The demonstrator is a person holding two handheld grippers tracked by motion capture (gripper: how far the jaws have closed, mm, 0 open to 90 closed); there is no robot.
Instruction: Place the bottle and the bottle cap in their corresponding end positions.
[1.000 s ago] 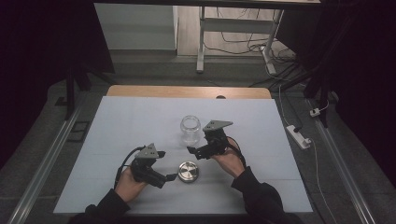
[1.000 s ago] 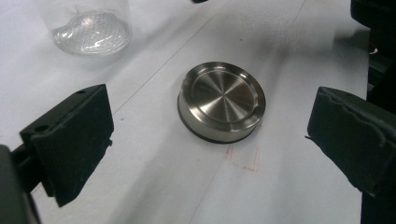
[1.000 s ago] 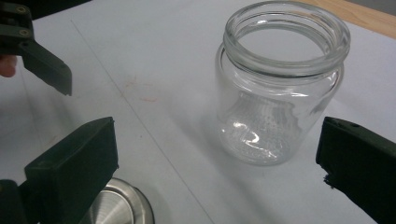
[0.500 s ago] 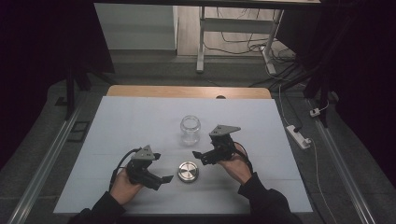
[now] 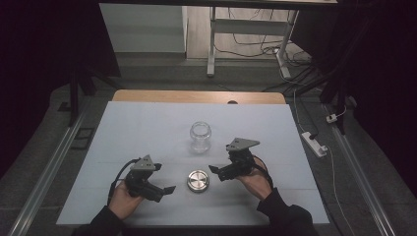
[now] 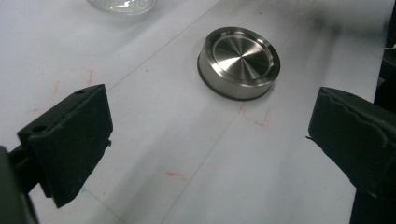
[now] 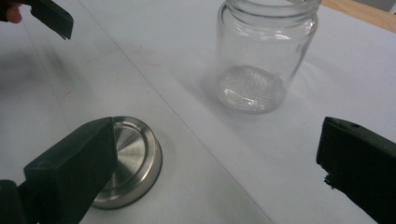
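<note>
Partly, a right-gripper finger (image 7: 70,177) hides the lid (image 7: 133,158).

no readable text, labels or numbers

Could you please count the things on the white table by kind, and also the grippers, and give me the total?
Clear glass jar without a lid, upright: 1
Round brushed-metal lid, lying flat on the white table, apart from the jar: 1
Black two-jaw grippers, left and right, both with jaws apart and holding nothing: 2
Total: 4
</note>
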